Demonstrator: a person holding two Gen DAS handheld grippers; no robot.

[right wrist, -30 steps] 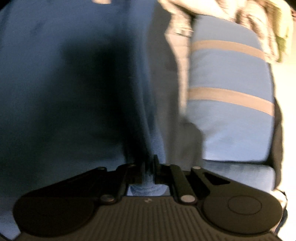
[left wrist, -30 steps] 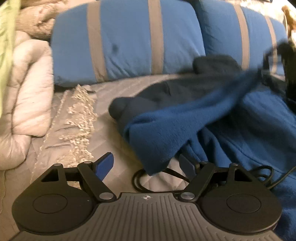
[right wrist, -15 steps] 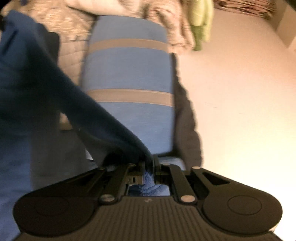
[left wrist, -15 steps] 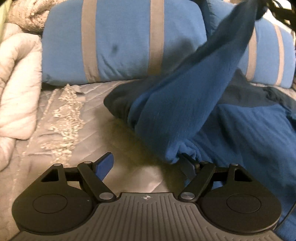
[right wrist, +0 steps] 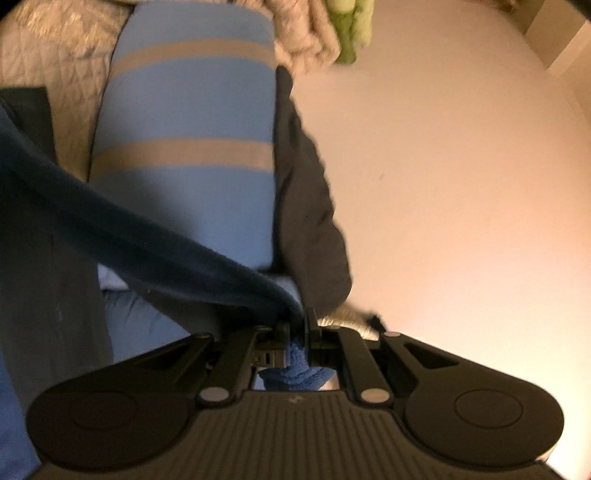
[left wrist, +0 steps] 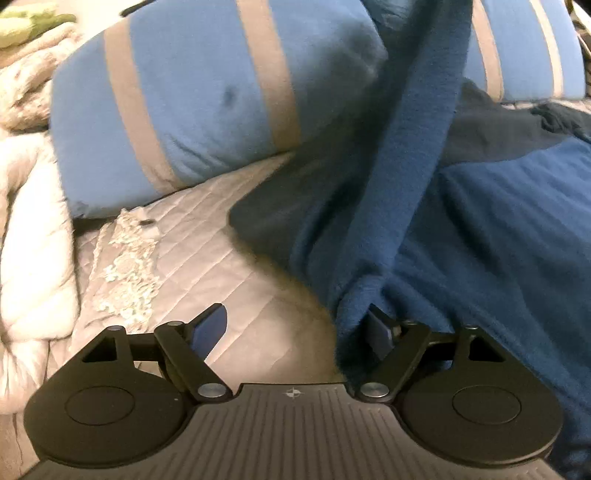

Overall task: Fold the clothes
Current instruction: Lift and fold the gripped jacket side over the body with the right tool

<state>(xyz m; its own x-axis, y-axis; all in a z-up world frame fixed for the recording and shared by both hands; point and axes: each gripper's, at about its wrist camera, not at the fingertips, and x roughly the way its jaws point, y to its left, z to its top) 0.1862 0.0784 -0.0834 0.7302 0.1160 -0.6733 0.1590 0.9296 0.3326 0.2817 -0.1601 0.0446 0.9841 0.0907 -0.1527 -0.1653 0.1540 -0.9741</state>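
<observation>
A blue fleece garment (left wrist: 491,236) with a darker navy part lies on the bed, filling the right half of the left wrist view. One sleeve (left wrist: 413,155) is stretched steeply up and out of the top of that view. My left gripper (left wrist: 295,321) stands open low over the bedspread. A fold of fleece hangs against the inside of its right finger (left wrist: 378,328), and the pads do not press on it. In the right wrist view my right gripper (right wrist: 300,326) is shut on the sleeve's end (right wrist: 295,363), and the fleece (right wrist: 147,240) runs taut down to the left.
Two blue pillows with tan stripes (left wrist: 207,96) (right wrist: 192,110) lie at the head of the quilted grey bedspread (left wrist: 207,251). A white comforter (left wrist: 33,243) bulks at the left. A beige throw (right wrist: 314,40) and something green (right wrist: 347,33) sit beyond. A pale wall (right wrist: 461,166) fills the right.
My right gripper has risen with the sleeve, which went from lying across the garment to stretched steeply upward. My left gripper has closed in on the garment's edge, still open.
</observation>
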